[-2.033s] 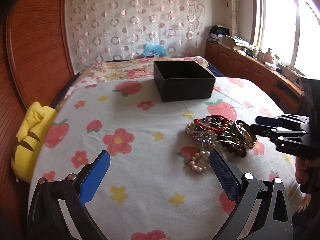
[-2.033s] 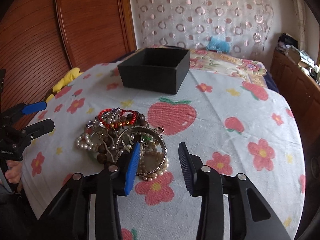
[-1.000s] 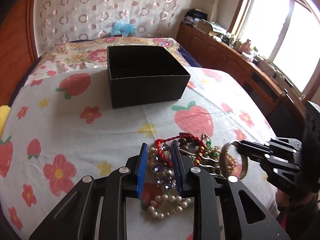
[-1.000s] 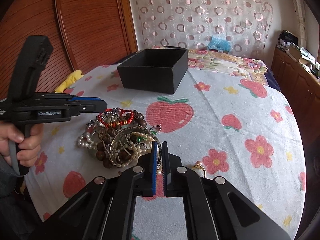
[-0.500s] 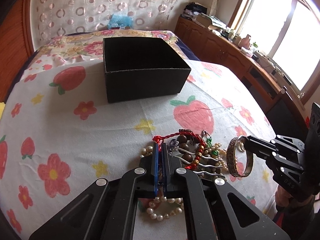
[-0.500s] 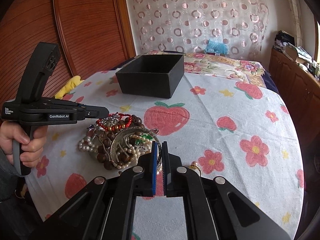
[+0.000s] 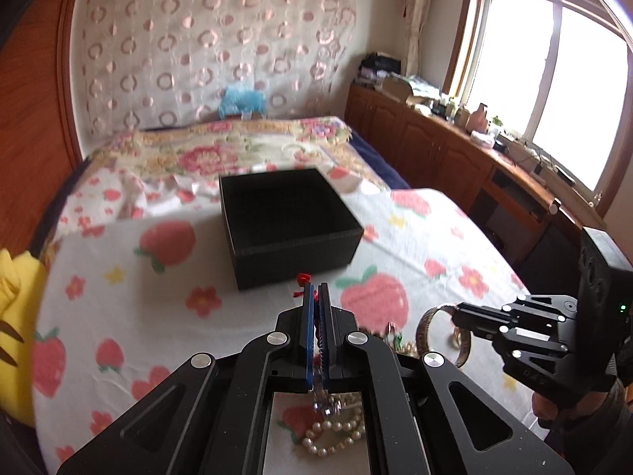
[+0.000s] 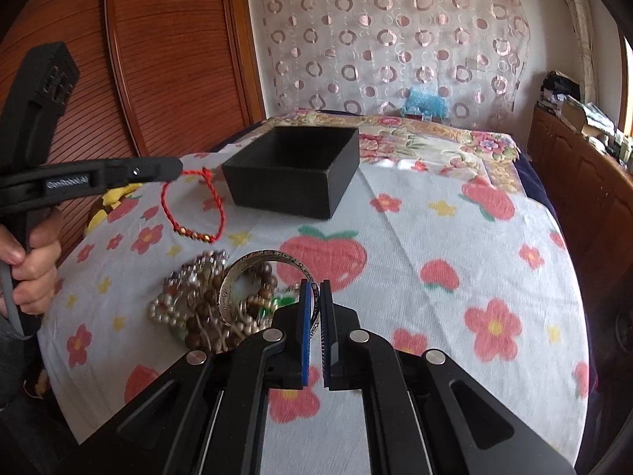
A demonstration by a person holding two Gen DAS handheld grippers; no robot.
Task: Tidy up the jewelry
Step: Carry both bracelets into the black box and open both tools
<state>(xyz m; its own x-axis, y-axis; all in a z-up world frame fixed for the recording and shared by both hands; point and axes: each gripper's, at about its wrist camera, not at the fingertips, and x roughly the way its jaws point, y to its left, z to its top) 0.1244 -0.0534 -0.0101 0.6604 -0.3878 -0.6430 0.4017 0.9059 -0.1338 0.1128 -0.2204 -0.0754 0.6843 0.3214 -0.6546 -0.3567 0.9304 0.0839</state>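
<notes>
My left gripper is shut on a red cord bracelet, which hangs from it in the air left of the black box. In the left wrist view only the red knot shows above the pads. My right gripper is shut on a silver bangle and holds it above the jewelry pile. The bangle also shows in the left wrist view. The open black box stands ahead on the strawberry cloth. A pearl strand lies below my left gripper.
A yellow plush toy lies at the cloth's left edge. A wooden headboard stands left, a bed with floral bedding behind the box, and wooden cabinets along the right wall.
Both grippers have risen. The left lifted the red bracelet out of the pile toward the box. The right lifted the silver bangle off the pile.
</notes>
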